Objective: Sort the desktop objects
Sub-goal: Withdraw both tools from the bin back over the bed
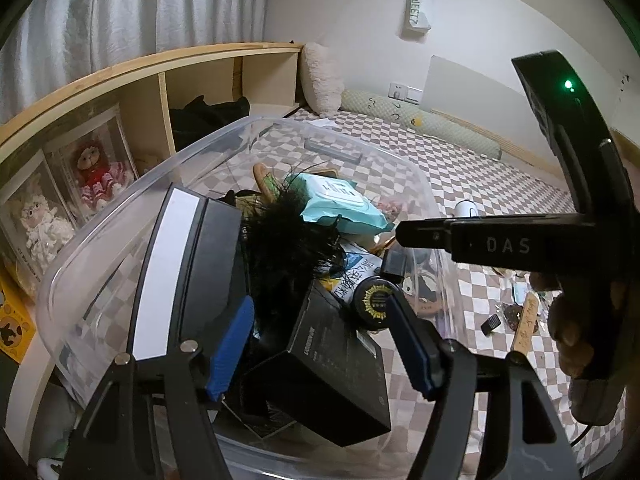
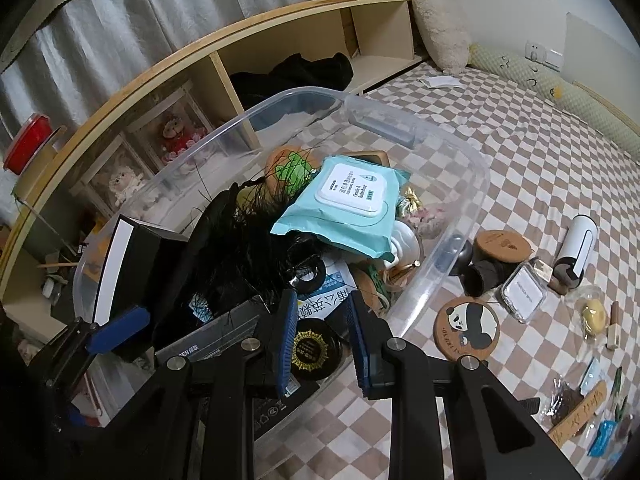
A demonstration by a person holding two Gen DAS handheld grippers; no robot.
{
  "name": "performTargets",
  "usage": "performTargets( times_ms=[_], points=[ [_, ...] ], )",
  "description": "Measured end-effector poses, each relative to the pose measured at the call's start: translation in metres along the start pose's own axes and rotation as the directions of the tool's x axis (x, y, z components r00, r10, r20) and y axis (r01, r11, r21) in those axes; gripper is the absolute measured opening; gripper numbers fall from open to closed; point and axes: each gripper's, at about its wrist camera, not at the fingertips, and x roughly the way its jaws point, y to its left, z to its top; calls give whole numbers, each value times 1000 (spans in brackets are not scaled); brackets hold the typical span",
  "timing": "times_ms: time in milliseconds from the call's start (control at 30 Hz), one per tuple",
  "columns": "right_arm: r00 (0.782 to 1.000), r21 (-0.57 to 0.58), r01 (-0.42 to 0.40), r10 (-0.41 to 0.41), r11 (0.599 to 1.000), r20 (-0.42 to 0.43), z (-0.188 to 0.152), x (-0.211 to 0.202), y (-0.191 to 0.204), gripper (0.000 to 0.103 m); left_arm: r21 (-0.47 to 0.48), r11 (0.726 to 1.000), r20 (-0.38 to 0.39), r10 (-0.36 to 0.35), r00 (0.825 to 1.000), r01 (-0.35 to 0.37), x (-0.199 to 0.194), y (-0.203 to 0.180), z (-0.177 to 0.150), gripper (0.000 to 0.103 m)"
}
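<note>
A clear plastic bin point(image 1: 360, 148) point(image 2: 440, 136) stands on the checkered cover, filled with sorted items. Inside are a teal wipes pack point(image 1: 340, 204) point(image 2: 352, 200), a black feathery piece point(image 1: 288, 240) point(image 2: 248, 240), a round black tin with a gold emblem point(image 1: 376, 300) point(image 2: 316, 348) and a black box point(image 1: 336, 372). My left gripper point(image 1: 322, 344) hangs open over that black box, its blue pads clear of it. My right gripper point(image 2: 323, 332) hovers above the tin at the bin's near edge, its pads a narrow gap apart and holding nothing. A black box with a white side point(image 1: 180, 272) leans at the bin's left.
Loose items lie on the cover to the right of the bin: a panda coaster point(image 2: 468, 326), a cork-topped jar point(image 2: 502, 246), a small clear case point(image 2: 522, 292), a white cylinder point(image 2: 580, 248) and a wooden strip point(image 2: 580, 416). A wooden shelf with dolls point(image 2: 172, 132) runs behind the bin.
</note>
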Motion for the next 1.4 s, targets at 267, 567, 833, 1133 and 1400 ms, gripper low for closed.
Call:
performTargets(
  times_ms=[267, 567, 833, 1133, 1400],
  points=[
    [999, -7, 38, -38, 999, 35, -6, -9, -3, 27, -7, 999, 47, 38, 998, -38, -9, 1, 1, 97],
    [990, 14, 96, -97, 995, 105, -15, -35, -13, 102, -3, 1000, 42, 30, 999, -30, -11, -2, 0, 102],
    [979, 11, 135, -136, 991, 150, -23, -54, -19, 102, 31, 999, 43, 39, 998, -41, -12, -14, -1, 103],
    [974, 29, 149, -152, 988, 166, -37, -71, -35, 102, 45, 999, 34, 20, 999, -22, -11, -26, -2, 103],
    [966, 65, 197, -205, 978, 158, -66, -85, -64, 102, 88, 996, 22, -3, 1000, 1, -5, -50, -5, 103]
  ],
)
